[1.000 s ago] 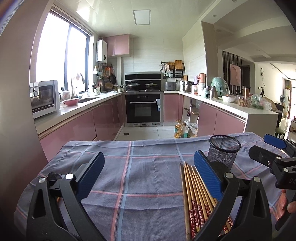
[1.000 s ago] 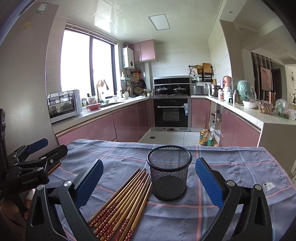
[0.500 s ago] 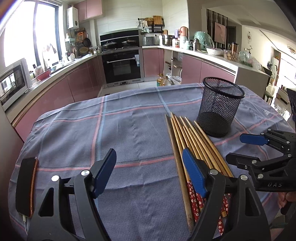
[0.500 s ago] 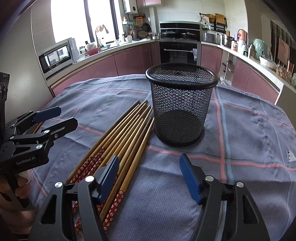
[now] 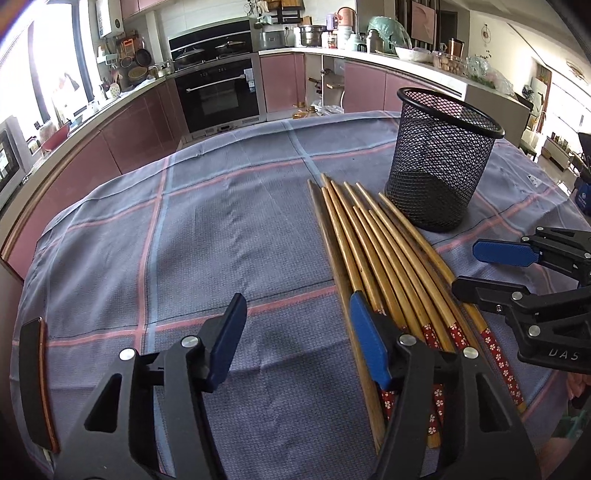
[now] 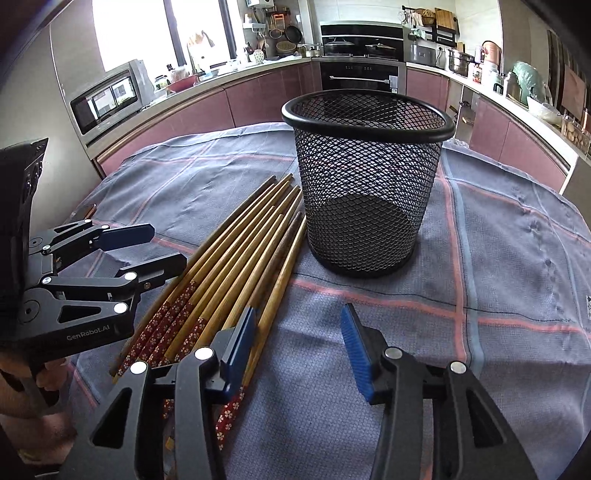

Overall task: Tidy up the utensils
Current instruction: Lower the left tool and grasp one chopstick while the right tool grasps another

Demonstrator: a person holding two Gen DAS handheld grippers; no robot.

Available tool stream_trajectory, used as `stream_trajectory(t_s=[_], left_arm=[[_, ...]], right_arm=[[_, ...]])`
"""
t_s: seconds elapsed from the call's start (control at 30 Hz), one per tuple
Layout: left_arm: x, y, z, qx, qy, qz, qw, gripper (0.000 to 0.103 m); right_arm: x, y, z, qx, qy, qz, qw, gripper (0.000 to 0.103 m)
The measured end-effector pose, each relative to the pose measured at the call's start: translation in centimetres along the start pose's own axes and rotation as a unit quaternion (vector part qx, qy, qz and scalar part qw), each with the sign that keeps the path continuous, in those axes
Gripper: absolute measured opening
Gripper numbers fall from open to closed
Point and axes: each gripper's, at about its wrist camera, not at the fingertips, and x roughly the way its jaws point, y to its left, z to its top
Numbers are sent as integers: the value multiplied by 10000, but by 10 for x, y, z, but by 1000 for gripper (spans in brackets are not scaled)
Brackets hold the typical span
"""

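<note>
Jaws on both grippers have just been closing but are standing apart, nothing between them. Left gripper [image 5: 295, 332] and right gripper [image 6: 297, 339] are hovering over the chopsticks [image 6: 236, 266], lying fanned on the counter [image 5: 229, 229] left of the mesh cup [image 6: 365, 177].

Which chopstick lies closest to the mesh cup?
The outermost chopstick on the bundle's edge facing the mesh cup; its plain tip almost reaches the cup's base.

You face a kitchen: pink cabinets [image 5: 140, 129] curve along the back, a black oven [image 5: 218, 96] sits top centre, bright windows [image 6: 155, 29] glare at upper left beside a microwave [image 6: 107, 99], and a checked tablecloth [image 5: 221, 229] fills the foreground.
</note>
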Motion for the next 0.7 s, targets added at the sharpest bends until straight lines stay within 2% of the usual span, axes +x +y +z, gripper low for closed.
stream_trajectory(t_s=[0.13, 0.23, 0.3, 0.33, 0.53, 0.6, 0.7], left_arm=[[3, -1, 3, 18, 64, -136, 9999, 57], [8, -4, 6, 103, 101, -93, 9999, 55], [13, -3, 9, 61, 197, -223, 9995, 44], [16, -2, 10, 24, 238, -278, 9993, 43], [21, -4, 18, -66, 241, -409, 9988, 24], [21, -5, 19, -132, 240, -477, 9985, 10], [20, -5, 19, -266, 231, -479, 9982, 9]], right_arm=[[3, 0, 4, -74, 69, -65, 9999, 36], [7, 6, 7, -203, 91, -101, 9997, 32], [9, 9, 9, -277, 97, -108, 9995, 31], [10, 9, 10, -280, 105, -82, 9995, 29], [13, 7, 15, -158, 147, 211, 9995, 10], [13, 6, 14, -88, 135, 278, 9995, 9], [10, 1, 13, 64, 106, 442, 9989, 8]])
